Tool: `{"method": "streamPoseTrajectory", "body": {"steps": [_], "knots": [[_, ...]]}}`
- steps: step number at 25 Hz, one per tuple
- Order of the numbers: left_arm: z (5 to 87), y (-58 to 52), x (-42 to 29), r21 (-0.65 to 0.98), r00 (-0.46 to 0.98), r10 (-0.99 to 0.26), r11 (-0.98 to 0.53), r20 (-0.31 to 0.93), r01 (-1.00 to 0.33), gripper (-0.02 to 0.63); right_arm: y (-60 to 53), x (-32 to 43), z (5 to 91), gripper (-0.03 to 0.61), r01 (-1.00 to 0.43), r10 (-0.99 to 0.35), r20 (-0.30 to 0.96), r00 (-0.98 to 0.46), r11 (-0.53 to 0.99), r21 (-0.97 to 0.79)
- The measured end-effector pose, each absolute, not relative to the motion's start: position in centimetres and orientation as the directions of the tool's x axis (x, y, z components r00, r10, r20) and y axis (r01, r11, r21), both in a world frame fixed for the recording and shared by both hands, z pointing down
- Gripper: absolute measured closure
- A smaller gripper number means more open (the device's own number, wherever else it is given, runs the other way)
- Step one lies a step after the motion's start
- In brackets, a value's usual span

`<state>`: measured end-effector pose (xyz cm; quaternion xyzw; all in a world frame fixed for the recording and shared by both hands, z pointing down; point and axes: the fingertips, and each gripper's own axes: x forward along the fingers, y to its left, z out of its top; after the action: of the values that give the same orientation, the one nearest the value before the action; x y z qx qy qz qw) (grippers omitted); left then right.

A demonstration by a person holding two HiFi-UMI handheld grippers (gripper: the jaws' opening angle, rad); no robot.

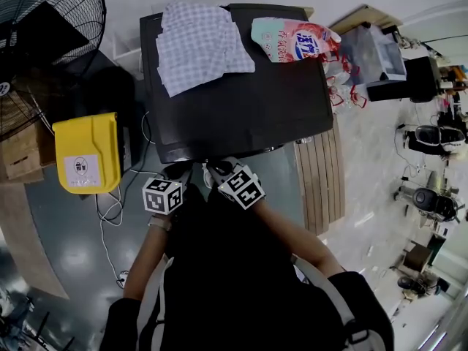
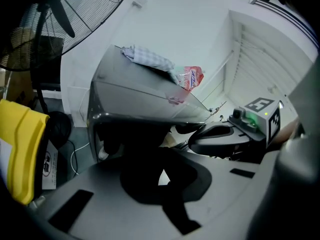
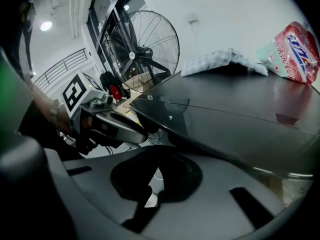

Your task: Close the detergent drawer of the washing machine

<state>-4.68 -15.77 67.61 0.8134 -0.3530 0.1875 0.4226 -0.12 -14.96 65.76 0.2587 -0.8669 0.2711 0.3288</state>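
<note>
— What is on the left?
— A yellow bin (image 1: 88, 152), beside the washing machine (image 1: 241, 115). Next comes the left gripper (image 2: 162, 179). It is just by the near edge of the machine's top, close to the near left corner. Its jaws are squeezed together with nothing in them.
— And the other one?
— The right gripper (image 3: 152, 184) is just beside it, more toward the middle of that edge. Its jaws are together too, and empty.
— Where is the detergent drawer?
— I can't see it. The machine's front is tucked under that near edge and looks all dark. I think the drawer is there, ahead of both grippers and a bit lower. It would slide front to back, so the push goes straight away from the person. The left gripper looks nearer the left corner.
— And on top?
— A checked cloth (image 1: 201, 46) by the far left corner and a detergent bag (image 1: 292, 39) by the far right one.
</note>
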Motion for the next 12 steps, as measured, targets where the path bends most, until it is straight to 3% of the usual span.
{"method": "streamPoseTrajectory", "body": {"steps": [12], "knots": [[61.5, -15.9, -5.3, 0.532, 0.707, -0.505, -0.466, 0.496, -0.707, 0.603, -14.1, 1.7, 60.1, 0.563, -0.693, -0.42, 0.632, -0.651, 0.667, -0.272]]}}
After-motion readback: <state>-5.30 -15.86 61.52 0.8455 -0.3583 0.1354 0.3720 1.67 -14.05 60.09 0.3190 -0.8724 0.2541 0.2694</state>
